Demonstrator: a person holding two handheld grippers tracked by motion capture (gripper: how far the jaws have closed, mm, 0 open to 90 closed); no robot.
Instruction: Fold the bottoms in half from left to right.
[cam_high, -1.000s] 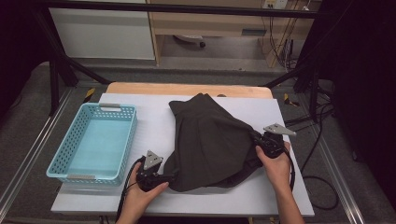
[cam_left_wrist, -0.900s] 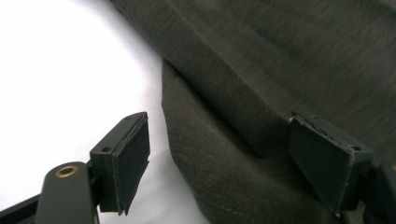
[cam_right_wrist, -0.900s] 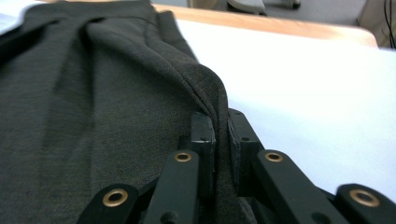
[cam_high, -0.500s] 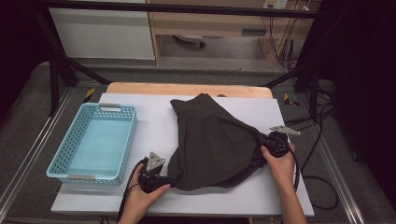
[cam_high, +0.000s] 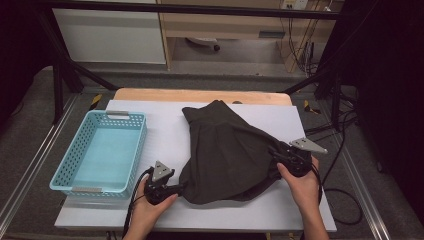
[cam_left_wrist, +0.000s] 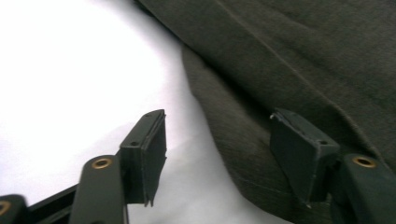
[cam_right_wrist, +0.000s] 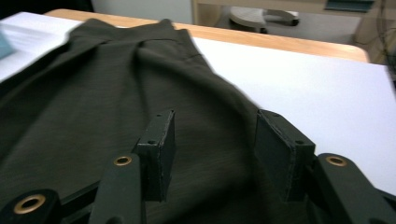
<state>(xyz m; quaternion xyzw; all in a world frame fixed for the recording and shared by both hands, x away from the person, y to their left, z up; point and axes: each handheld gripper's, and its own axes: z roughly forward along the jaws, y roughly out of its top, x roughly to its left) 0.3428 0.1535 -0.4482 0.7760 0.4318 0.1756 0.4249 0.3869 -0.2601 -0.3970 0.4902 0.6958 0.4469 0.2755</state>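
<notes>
- White sheet covers the wooden table; grey floor, cabinets beyond.
- Dark garment lies mid-table, beside a blue basket.
- Left tool, just been closing, straddles the hem, not pinching.
- Right tool, just been opening, gapes over the cloth.

The right tongs, clamped on the dark garment a second ago, have just been opening; their jaws now stand apart over the cloth, pads off it. The left tongs have just been closing at the garment's edge near the surface's front edge, one jaw over cloth, the other over bare surface, pads not pressing.
</notes>
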